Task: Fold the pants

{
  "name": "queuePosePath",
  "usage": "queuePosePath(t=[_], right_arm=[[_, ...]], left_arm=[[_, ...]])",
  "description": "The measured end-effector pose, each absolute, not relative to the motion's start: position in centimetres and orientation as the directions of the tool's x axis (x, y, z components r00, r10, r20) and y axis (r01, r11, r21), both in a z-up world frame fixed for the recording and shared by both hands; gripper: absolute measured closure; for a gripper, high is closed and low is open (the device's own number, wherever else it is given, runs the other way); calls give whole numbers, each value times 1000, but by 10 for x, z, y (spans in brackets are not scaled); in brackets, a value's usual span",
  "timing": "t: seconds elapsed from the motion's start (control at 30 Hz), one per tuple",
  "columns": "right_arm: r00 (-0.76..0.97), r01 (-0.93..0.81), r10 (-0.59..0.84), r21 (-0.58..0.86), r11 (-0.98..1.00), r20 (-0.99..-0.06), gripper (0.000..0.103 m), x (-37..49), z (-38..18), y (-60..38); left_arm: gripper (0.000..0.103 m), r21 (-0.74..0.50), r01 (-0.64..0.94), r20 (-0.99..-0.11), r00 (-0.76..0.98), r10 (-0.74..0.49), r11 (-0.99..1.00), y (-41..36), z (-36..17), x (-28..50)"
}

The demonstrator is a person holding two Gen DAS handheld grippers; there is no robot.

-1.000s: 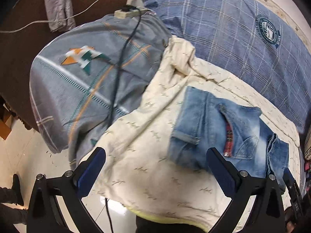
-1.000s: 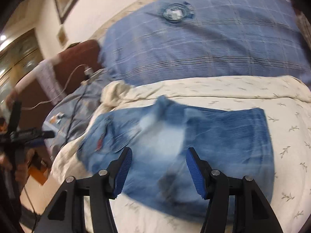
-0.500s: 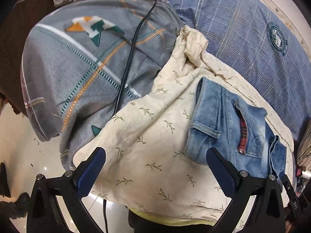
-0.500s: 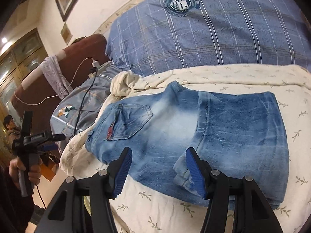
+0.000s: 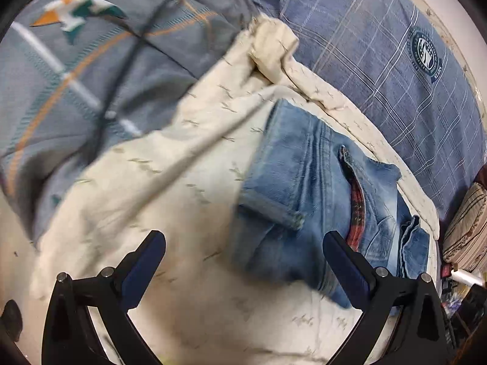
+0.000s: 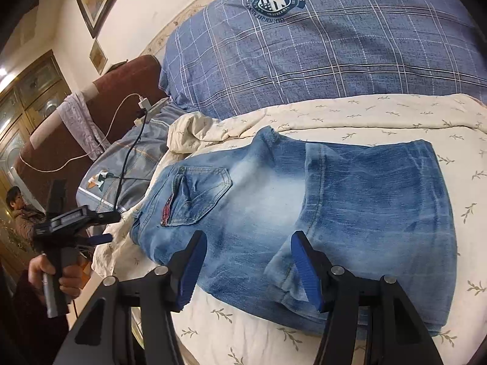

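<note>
Folded pants (image 6: 319, 206) lie on the sheet (image 6: 395, 115); both grippers' jaws gape wide, empty

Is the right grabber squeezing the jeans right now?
No, the right gripper is wide open, its blue fingers apart above the folded jeans lying on the cream blanket.

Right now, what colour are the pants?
Faded light blue denim pants, clearest in the right wrist view.

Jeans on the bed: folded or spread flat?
Folded. The jeans lie doubled, a leg layer over the seat beside the back pocket; both grippers open, off them.
</note>
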State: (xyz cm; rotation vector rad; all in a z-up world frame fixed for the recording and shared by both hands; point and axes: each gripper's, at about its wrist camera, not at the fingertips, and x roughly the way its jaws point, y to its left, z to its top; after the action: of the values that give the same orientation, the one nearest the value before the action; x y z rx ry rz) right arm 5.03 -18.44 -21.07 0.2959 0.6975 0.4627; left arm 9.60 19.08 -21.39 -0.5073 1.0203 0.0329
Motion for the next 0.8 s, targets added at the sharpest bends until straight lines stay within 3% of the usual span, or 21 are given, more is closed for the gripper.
queuePosePath(t=[0.23, 0.33, 0.43, 0.5, 0.63, 0.8], right_arm=[[688, -268, 487, 434, 860, -539, 41, 50, -209, -204], [691, -247, 477, 444, 861, -543, 41, 52, -210, -211], [697, -235, 471, 449, 862, -541, 41, 53, -210, -216], [701, -231, 466, 446, 865, -540, 41, 53, -209, -217], [709, -216, 450, 441, 871, -542, 41, 56, -209, -218], [719, -178, 425, 445, 878, -550, 41, 59, -211, -225]], left_arm=[[0, -477, -197, -803, 494, -334, 856, 166, -239, 132], [2, -433, -170, -811, 503, -300, 886, 155, -242, 138], [22, -404, -133, -809, 513, -286, 905, 149, -240, 140], [43, -426, -118, -795, 523, -308, 897, 154, -238, 141], [55, -444, -112, -775, 546, -319, 889, 159, -234, 138], [68, -356, -86, -772, 588, -241, 931, 142, -213, 133]])
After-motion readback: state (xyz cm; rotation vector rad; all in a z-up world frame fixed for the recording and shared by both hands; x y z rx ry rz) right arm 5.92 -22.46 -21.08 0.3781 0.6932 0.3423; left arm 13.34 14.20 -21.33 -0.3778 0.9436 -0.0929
